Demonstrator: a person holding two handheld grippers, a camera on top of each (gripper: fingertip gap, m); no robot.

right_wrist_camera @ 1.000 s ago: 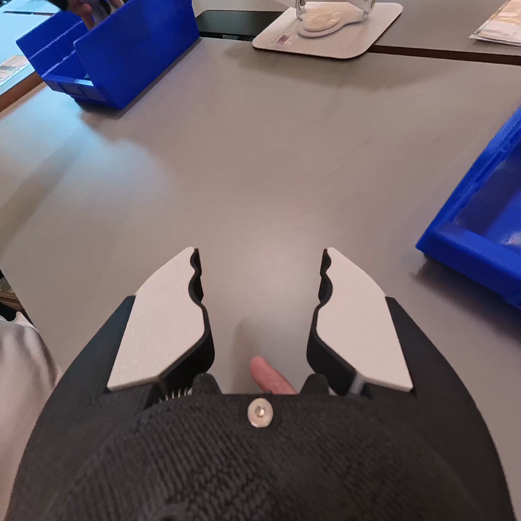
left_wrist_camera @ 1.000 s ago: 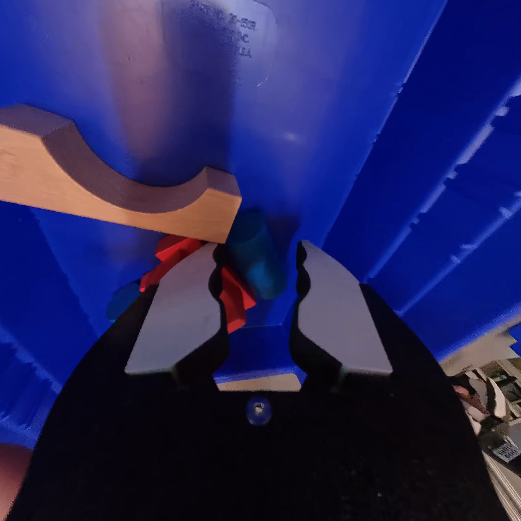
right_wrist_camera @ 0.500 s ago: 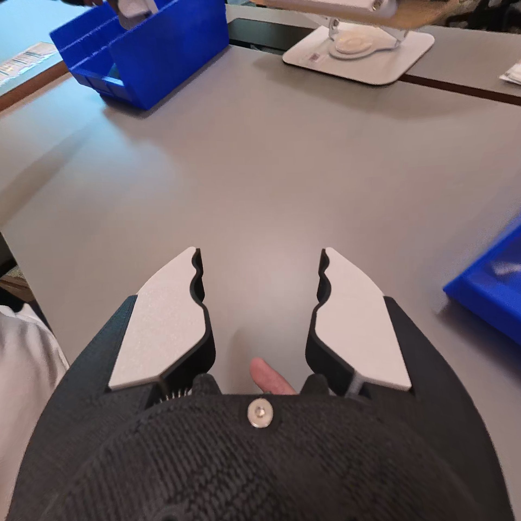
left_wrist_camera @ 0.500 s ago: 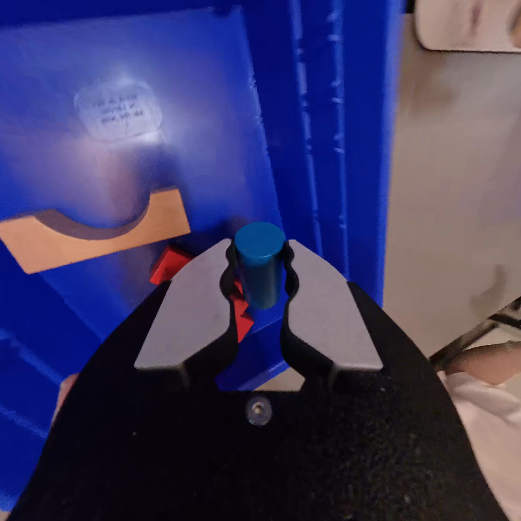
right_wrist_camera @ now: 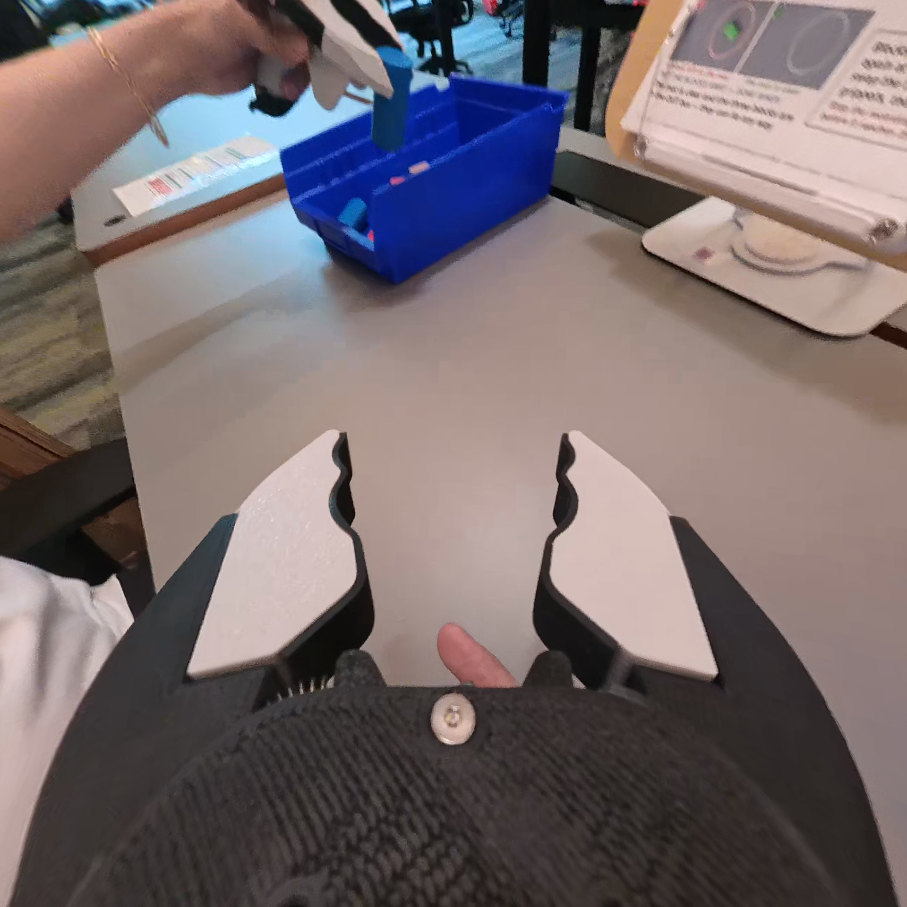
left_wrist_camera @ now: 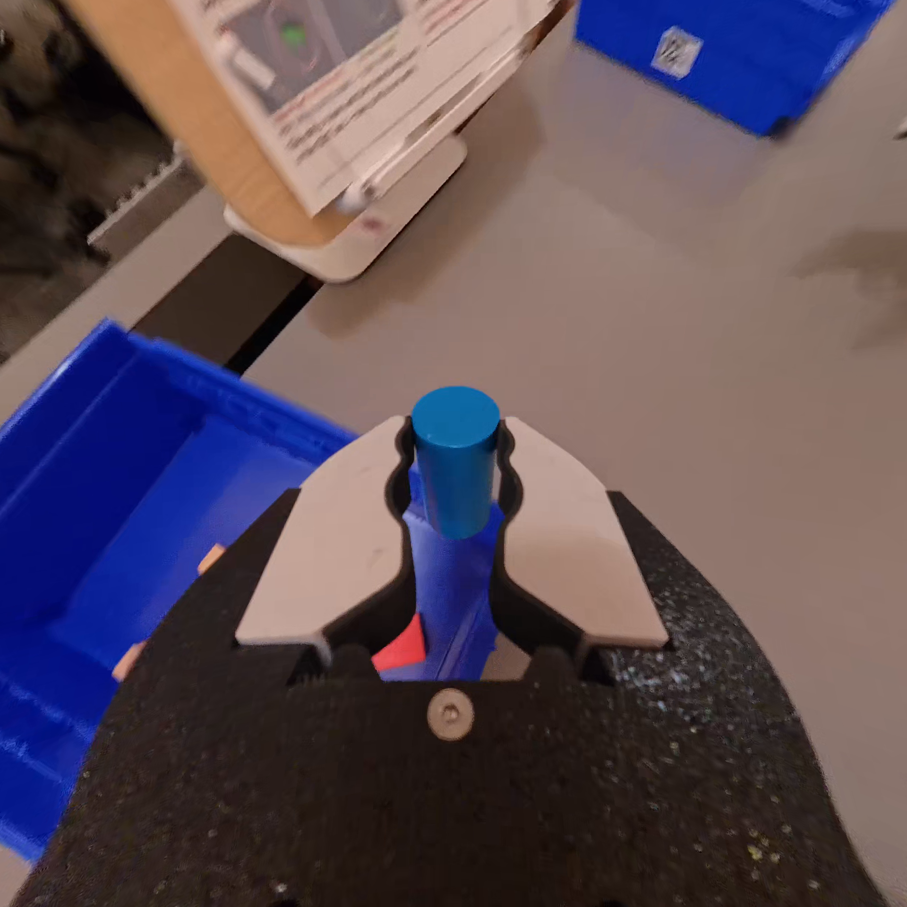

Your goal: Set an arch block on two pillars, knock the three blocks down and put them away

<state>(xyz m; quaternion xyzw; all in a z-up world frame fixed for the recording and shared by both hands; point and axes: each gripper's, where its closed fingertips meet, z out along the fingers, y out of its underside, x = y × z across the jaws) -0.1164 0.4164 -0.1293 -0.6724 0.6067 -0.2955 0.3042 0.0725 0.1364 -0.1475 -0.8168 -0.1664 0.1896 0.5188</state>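
Now the left gripper (left_wrist_camera: 455, 444) clamps the teal cylinder (left_wrist_camera: 456, 466) between its fingertips, lifted above the blue bin (left_wrist_camera: 122, 466) below-left; right gripper (right_wrist_camera: 452, 471) gapes empty over bare grey table (right_wrist_camera: 441, 373)

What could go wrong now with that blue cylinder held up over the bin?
The left tool grips the blue cylinder only near its top end, so it might slip or tilt out. It hangs above the blue bin, near its rim, so a drop could land on the blocks inside or bounce onto the grey table. The right tool is open and well short of the bin, unable to catch it.
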